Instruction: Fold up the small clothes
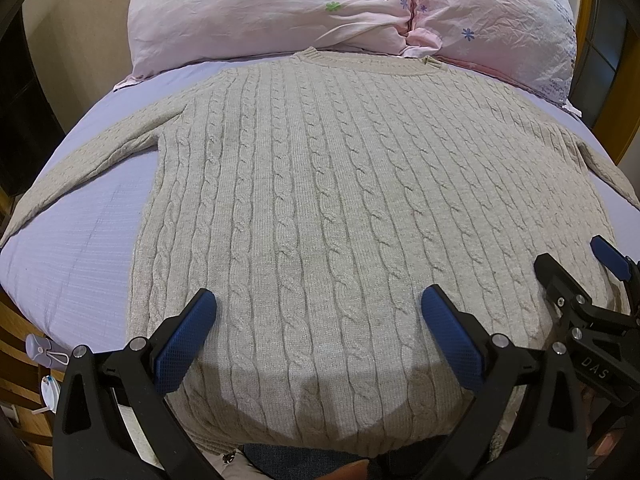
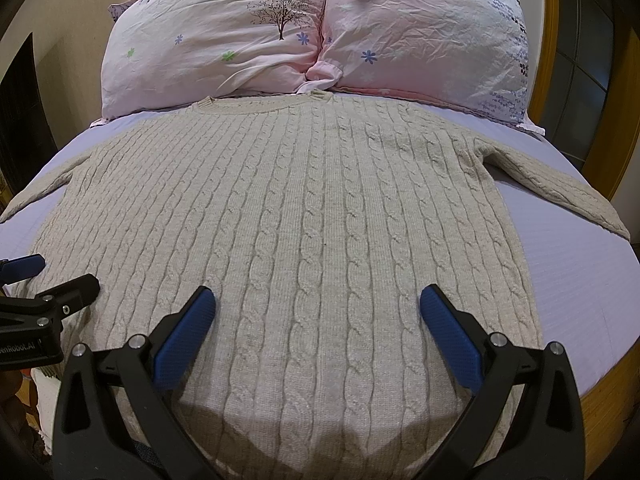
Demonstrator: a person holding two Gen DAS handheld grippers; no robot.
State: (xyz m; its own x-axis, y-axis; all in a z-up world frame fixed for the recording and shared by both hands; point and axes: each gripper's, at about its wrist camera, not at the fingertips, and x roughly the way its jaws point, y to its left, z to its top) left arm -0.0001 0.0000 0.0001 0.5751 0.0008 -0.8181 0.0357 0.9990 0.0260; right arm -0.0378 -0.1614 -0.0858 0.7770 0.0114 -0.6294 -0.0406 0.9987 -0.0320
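A beige cable-knit sweater point(image 1: 320, 184) lies flat on the lilac bed, collar toward the pillows and both sleeves spread out; it also shows in the right wrist view point(image 2: 304, 208). My left gripper point(image 1: 318, 308) is open and empty, hovering over the sweater's hem on the left half. My right gripper point(image 2: 318, 308) is open and empty over the hem on the right half. The right gripper also shows at the right edge of the left wrist view point(image 1: 580, 272). The left gripper shows at the left edge of the right wrist view point(image 2: 52, 276).
Two pink flowered pillows point(image 1: 280, 12) lie behind the collar and show in the right wrist view point(image 2: 420, 36) too. The lilac sheet point(image 2: 580, 280) borders the sweater on both sides. A wooden bed frame point(image 2: 608, 396) runs along the right.
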